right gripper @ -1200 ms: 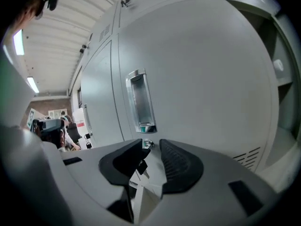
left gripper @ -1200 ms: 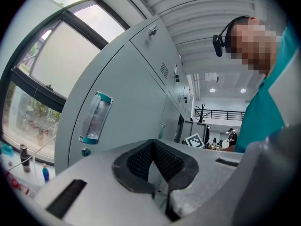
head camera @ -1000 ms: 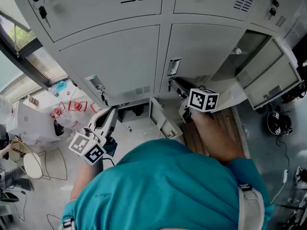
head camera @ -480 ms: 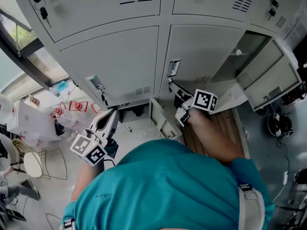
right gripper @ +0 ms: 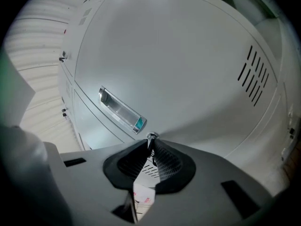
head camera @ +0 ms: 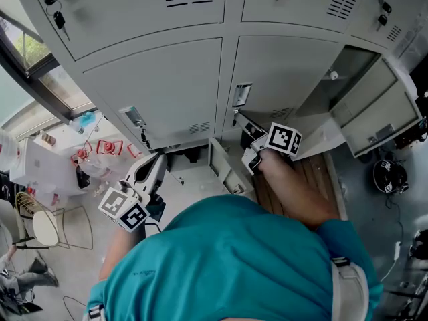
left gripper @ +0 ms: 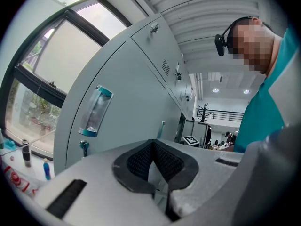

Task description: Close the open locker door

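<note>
Grey lockers fill the head view. One at the right stands open point(head camera: 338, 72), its door point(head camera: 378, 109) swung out; a small lower door point(head camera: 224, 166) also hangs open. My right gripper point(head camera: 241, 121) reaches the middle locker door point(head camera: 287, 65), just below its recessed handle point(head camera: 242, 93). In the right gripper view the jaws are closing, and their tips pinch the key point(right gripper: 151, 136) in the lock under the handle point(right gripper: 121, 111). My left gripper point(head camera: 154, 160) hangs low at the left, shut and empty, its tips point(left gripper: 153, 144) pointing along a closed door with a handle point(left gripper: 95, 111).
A window point(head camera: 27, 52) and red items point(head camera: 107, 148) on the floor lie at the left, with a round chair point(head camera: 45, 229) below. Wooden planks point(head camera: 314, 172) run under my right arm. Cables and a dark device point(head camera: 389, 172) sit at the right.
The right gripper slid a little left onto the lock and its jaws came together on the key. The left gripper stayed nearly still.
</note>
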